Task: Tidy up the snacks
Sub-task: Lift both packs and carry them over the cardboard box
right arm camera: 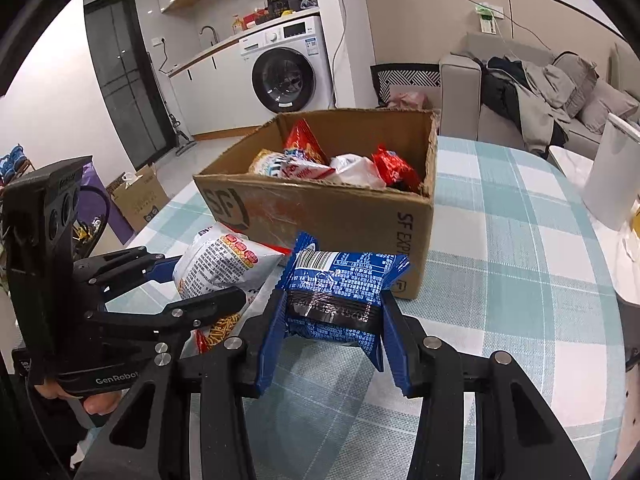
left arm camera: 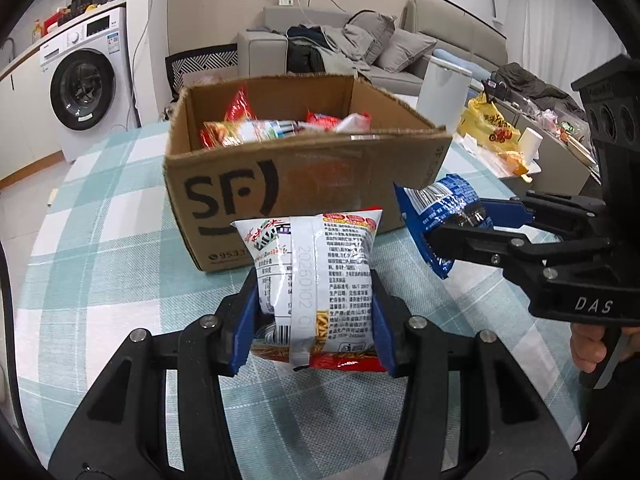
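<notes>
So the left gripper (left arm camera: 314,312) has its pads clamped on a white and red snack bag (left arm camera: 316,276), the right gripper (right arm camera: 332,320) pinches a blue snack packet (right arm camera: 340,292) beside it, both just in front of the cardboard box (left arm camera: 304,184) of snacks on the checked tablecloth (left arm camera: 100,240).

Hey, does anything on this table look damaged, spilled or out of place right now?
Nothing spilled. The cardboard box has ragged, torn top edges where its flaps are gone, and the snacks inside lie jumbled. Both held packets, white and blue, look intact.
</notes>
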Motion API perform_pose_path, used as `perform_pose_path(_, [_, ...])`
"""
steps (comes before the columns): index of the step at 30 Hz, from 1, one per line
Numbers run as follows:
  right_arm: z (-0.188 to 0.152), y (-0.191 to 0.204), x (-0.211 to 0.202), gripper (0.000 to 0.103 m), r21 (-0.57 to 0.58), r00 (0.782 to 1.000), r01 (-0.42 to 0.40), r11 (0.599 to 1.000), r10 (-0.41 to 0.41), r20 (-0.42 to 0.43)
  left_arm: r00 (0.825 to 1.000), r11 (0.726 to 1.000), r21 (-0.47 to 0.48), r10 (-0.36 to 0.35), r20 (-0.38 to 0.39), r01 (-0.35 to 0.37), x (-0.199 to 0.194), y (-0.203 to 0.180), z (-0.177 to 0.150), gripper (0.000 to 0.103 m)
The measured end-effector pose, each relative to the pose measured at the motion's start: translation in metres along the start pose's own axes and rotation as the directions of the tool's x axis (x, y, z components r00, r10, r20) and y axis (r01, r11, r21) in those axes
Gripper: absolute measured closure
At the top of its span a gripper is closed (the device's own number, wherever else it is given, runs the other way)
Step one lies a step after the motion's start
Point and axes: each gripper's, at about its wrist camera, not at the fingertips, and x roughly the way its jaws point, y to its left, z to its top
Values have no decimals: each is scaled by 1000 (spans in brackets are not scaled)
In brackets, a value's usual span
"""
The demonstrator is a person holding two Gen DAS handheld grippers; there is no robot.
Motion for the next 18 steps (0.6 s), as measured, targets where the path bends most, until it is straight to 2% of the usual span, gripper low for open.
perform_pose_path(18, [21,13,-29,57,-17,997,-6,1000,8,82,994,998,-41,42,105,-38,-61,31,23,57])
